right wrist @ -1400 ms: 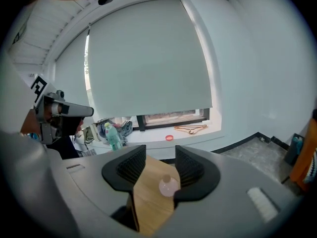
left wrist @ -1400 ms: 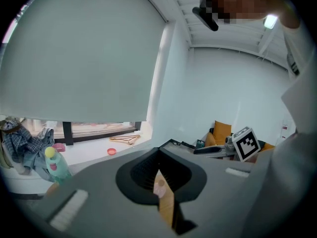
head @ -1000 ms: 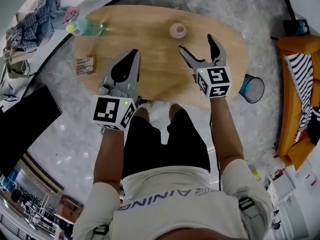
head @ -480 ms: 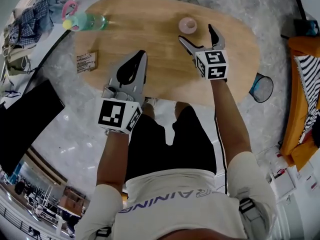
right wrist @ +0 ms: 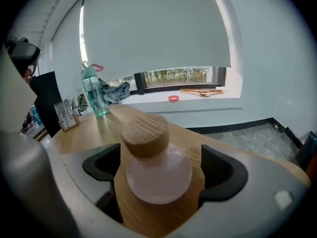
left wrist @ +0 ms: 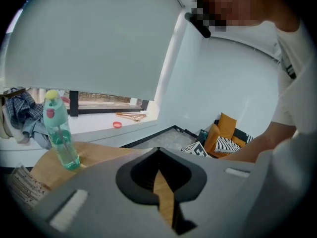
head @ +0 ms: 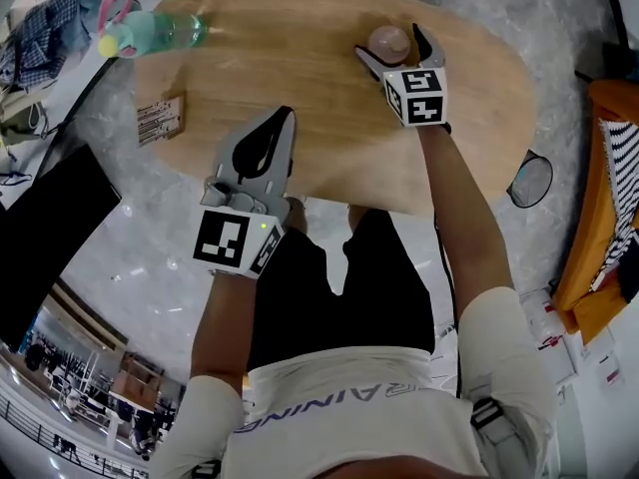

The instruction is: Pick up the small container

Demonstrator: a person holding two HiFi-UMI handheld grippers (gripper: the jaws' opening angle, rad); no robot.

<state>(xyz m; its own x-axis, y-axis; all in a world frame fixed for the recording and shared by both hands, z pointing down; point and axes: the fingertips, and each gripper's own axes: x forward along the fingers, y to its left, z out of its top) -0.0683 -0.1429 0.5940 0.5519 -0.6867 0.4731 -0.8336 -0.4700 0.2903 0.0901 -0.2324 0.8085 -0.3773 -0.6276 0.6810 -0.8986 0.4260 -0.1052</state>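
Note:
The small container (head: 389, 40), a pale pink jar with a round wooden lid (right wrist: 145, 134), stands on the far right part of the oval wooden table (head: 300, 58). My right gripper (head: 390, 44) is low over the table and open. Its jaws have just been opening wider, and the jar (right wrist: 158, 172) stands between them with a gap on each side. My left gripper (head: 284, 120) hovers over the table's near edge, shut, with nothing in it. In the left gripper view only a thin slit shows between its fingertips (left wrist: 148, 155).
A green water bottle (head: 150, 33) lies at the table's far left, and a small printed card (head: 160, 120) sits at the left edge. A wire bin (head: 531, 180) and an orange sofa (head: 609, 168) stand to the right. A black panel (head: 40, 238) is on the left.
My right gripper went forward and down from short of the jar, and its jaws now flank it. The left gripper sank a little toward the table edge.

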